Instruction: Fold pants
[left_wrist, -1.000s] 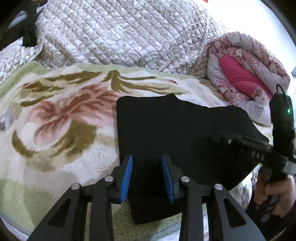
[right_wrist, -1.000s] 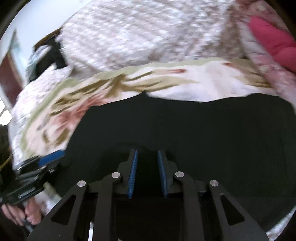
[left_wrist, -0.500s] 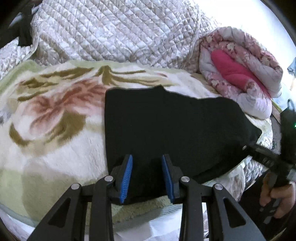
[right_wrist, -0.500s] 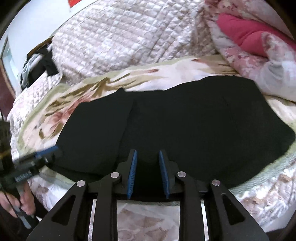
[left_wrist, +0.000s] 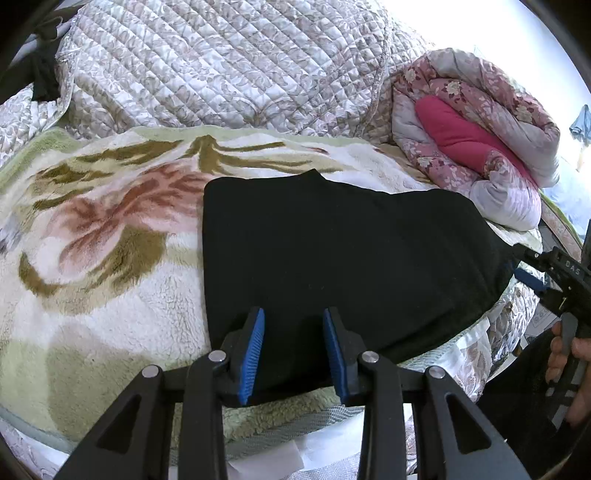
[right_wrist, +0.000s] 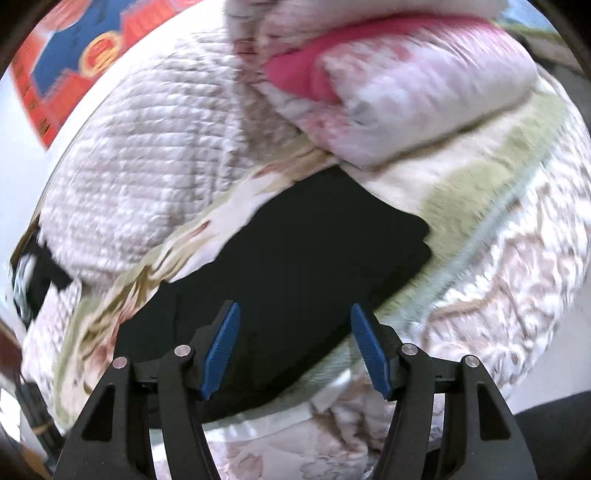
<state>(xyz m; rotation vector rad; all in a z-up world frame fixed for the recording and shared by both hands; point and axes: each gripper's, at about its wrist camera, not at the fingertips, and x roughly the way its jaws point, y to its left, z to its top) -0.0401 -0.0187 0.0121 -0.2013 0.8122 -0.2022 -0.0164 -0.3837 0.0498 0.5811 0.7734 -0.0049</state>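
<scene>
Right gripper (right_wrist: 295, 347) had just popped its jaws wide, nothing between them, letting go of the pants (left_wrist: 343, 258) folded flat on the blanket (left_wrist: 92, 295). Left gripper (left_wrist: 293, 350) sat part-open over their near edge; can't tell if it pinched anything. Fold looked about done.

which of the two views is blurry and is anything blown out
Right wrist view: smeared by motion, so the quilt and rolled duvet lose their pattern, though the right tongs stay sharp. Left wrist view: crisp on the black pants and fleece blanket, but the wall at top right is blown out white.
</scene>
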